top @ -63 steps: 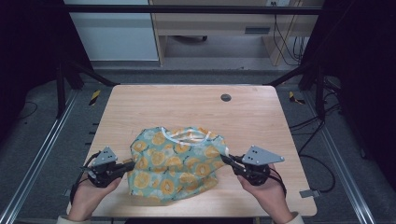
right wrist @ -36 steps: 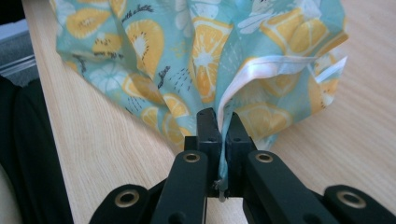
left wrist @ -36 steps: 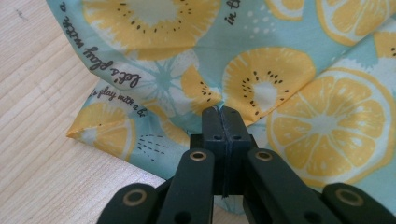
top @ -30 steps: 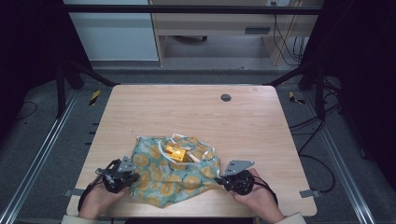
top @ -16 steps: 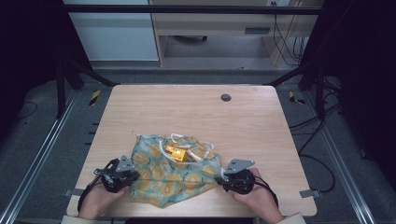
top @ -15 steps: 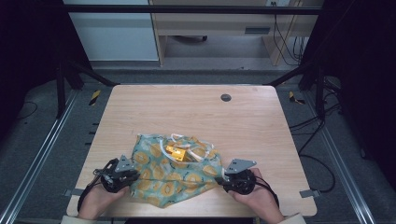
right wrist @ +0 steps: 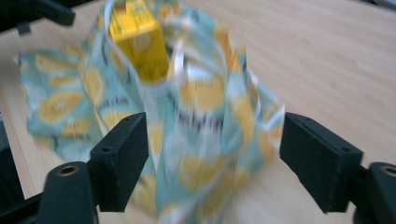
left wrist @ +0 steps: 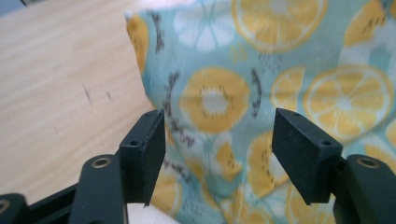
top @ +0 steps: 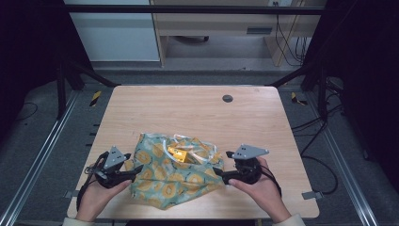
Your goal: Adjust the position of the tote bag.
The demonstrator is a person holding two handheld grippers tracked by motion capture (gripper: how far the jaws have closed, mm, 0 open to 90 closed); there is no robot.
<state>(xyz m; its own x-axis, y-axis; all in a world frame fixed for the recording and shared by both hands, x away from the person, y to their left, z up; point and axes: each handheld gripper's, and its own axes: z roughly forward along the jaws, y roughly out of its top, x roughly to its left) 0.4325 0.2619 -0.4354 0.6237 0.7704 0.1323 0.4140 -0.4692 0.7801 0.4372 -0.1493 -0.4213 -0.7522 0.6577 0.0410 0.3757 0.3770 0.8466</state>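
A teal cloth bag (top: 176, 176) printed with orange slices lies crumpled on the near part of the wooden table (top: 188, 108). A yellow box (top: 178, 153) pokes out of its mouth, and in the right gripper view that box (right wrist: 140, 42) stands upright inside the bag (right wrist: 196, 116). My left gripper (top: 135, 169) sits at the bag's left edge and my right gripper (top: 220, 175) at its right edge. Both have just been opening. In the left gripper view the cloth (left wrist: 224, 102) lies beyond the spread jaws, with neither pad pressing it. The right jaws also stand wide and off the cloth.
A small dark round disc (top: 227, 98) lies near the table's far edge. Bare wood stretches between the bag and that far edge. Black frame posts and cables stand off both sides of the table.
Both grippers have let go of the bag's side edges and lifted a little. The cloth has slumped onto the table around the yellow box.
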